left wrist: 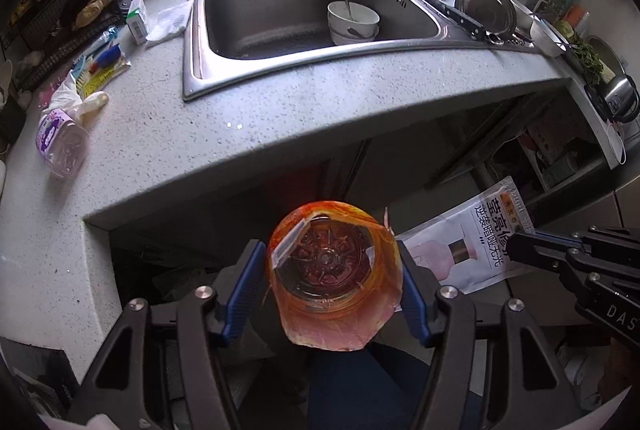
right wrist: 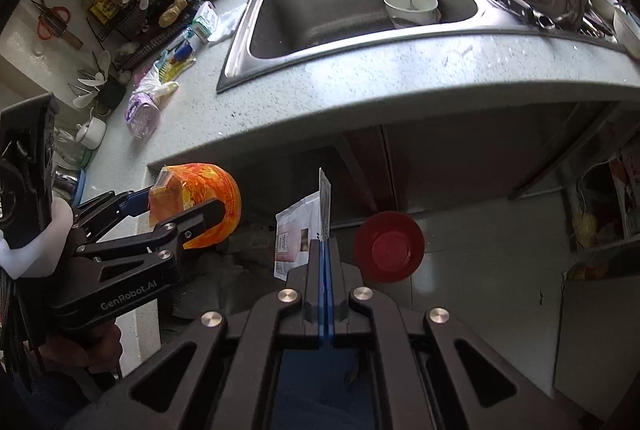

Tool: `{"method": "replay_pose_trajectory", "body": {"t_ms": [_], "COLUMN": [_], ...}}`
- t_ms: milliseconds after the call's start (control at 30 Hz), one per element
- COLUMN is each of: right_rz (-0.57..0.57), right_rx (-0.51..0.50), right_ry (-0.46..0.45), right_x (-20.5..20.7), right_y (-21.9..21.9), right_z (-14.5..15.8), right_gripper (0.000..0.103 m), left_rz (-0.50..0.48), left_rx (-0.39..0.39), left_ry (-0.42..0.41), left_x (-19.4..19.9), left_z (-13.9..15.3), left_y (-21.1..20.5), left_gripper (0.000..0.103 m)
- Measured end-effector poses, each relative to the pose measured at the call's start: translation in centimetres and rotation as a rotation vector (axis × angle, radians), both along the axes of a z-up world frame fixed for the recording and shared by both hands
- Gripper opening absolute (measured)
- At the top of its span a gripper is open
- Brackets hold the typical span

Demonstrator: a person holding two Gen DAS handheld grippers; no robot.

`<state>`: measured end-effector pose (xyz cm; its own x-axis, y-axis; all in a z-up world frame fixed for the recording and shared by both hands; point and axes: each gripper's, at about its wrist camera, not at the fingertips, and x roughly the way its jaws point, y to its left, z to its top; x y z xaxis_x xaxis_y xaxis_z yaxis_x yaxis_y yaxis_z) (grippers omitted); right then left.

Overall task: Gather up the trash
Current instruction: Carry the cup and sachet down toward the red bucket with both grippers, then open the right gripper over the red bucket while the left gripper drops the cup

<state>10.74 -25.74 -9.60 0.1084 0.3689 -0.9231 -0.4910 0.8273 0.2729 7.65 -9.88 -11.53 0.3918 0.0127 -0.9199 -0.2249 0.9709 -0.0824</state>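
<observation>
Orange-wrapped plastic bottle (left wrist: 334,276) sits squeezed between the blue pads of the left gripper (left wrist: 334,282), jaws clamped on its sides, and in the left wrist view it fills the lower middle of the frame with its base facing the camera, so its long axis runs straight out along the fingers. Over on the right, the right gripper (right wrist: 325,246) has its jaws pressed together on a flat white sachet (right wrist: 298,234), pinched by one edge so the packet sticks out ahead, edge-on in the right wrist view and face-on at the right middle of the left wrist view. Both pieces of trash are off the speckled countertop (left wrist: 280,117) and hang below its front edge, over the dark gap under the counter. I can't make out a bin for sure; there's something dark and crumpled low down between the two grippers that might be a bag, and a red bowl (right wrist: 390,248) on the floor just right of the sachet looks empty. My guess is the drop comes next, and the bottle hand looks nearer that dark spot. Further out, the steel sink (left wrist: 280,9) in the upper middle holds stacked white bowls (left wrist: 353,23) with a spoon in the top one.
</observation>
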Motion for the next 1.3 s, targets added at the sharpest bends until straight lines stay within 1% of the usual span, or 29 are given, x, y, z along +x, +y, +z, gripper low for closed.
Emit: {"method": "replay_pose_trajectory", "body": {"t_ms": [67,167,233,333,467,500,633,767,867,933,1033,1133,1167,1200,1233,1300], "right_rz": [0.007,0.010,0.011,0.017,0.041,0.042,0.036,0.025,0.019,0.020,0.021,0.025,0.028,0.030,0.029,0.022], "right_rx": [-0.014,-0.028,-0.041,-0.052,-0.048,-0.051,-0.039,-0.047,-0.039,-0.038,-0.049,-0.069,-0.078,-0.084,-0.087,-0.064], "right_ry": [0.017,0.063,0.088,0.109,0.143,0.144,0.166,0.182,0.180,0.181,0.184,0.165,0.145,0.131,0.126,0.128], "right_x": [0.2,0.8,1.4,2.1,3.1,3.4,4.4,5.4,5.9,6.4,6.9,7.0,6.7,6.6,6.5,6.3], "right_y": [0.0,0.2,0.6,0.9,1.7,1.8,1.7,1.7,1.5,1.3,1.3,1.6,1.5,1.5,1.4,0.9], "right_z": [-2.2,-6.3,-9.5,-14.9,-22.9,-24.8,-32.2,-38.6,-42.2,-44.0,-45.9,-46.7,-46.6,-46.6,-46.7,-46.5], "right_gripper": [0.001,0.001,0.001,0.001,0.001,0.001,0.001,0.001,0.001,0.001,0.001,0.004,0.007,0.020,0.046,0.071], "left_rz": [-0.004,-0.003,-0.001,0.023,0.046,0.043,0.030,0.039,0.026,0.017,0.008,0.006,0.004,0.000,-0.007,-0.025], "left_rx": [0.025,-0.015,-0.010,-0.008,-0.054,-0.053,-0.002,-0.015,-0.018,-0.016,-0.011,-0.002,-0.002,0.000,0.007,0.023], "left_ry": [0.020,0.048,0.068,0.083,0.062,0.059,0.078,0.099,0.105,0.112,0.122,0.134,0.134,0.137,0.142,0.151], "left_x": [0.1,0.1,0.3,0.5,1.0,1.2,2.3,3.1,3.8,4.2,4.8,5.1,5.2,5.2,5.3,5.5], "left_z": [-2.2,-6.1,-9.1,-13.9,-20.6,-22.2,-28.9,-35.1,-38.5,-40.2,-41.7,-42.5,-42.5,-42.6,-42.8,-42.8], "left_y": [-0.2,-0.3,-0.4,-0.1,0.3,0.2,-0.2,-0.2,-0.3,-0.2,0.0,-0.1,-0.1,-0.2,-0.2,-0.7], "left_gripper": [0.061,0.061,0.061,0.061,0.061,0.061,0.061,0.061,0.061,0.061,0.061,0.061,0.061,0.061,0.061,0.061]}}
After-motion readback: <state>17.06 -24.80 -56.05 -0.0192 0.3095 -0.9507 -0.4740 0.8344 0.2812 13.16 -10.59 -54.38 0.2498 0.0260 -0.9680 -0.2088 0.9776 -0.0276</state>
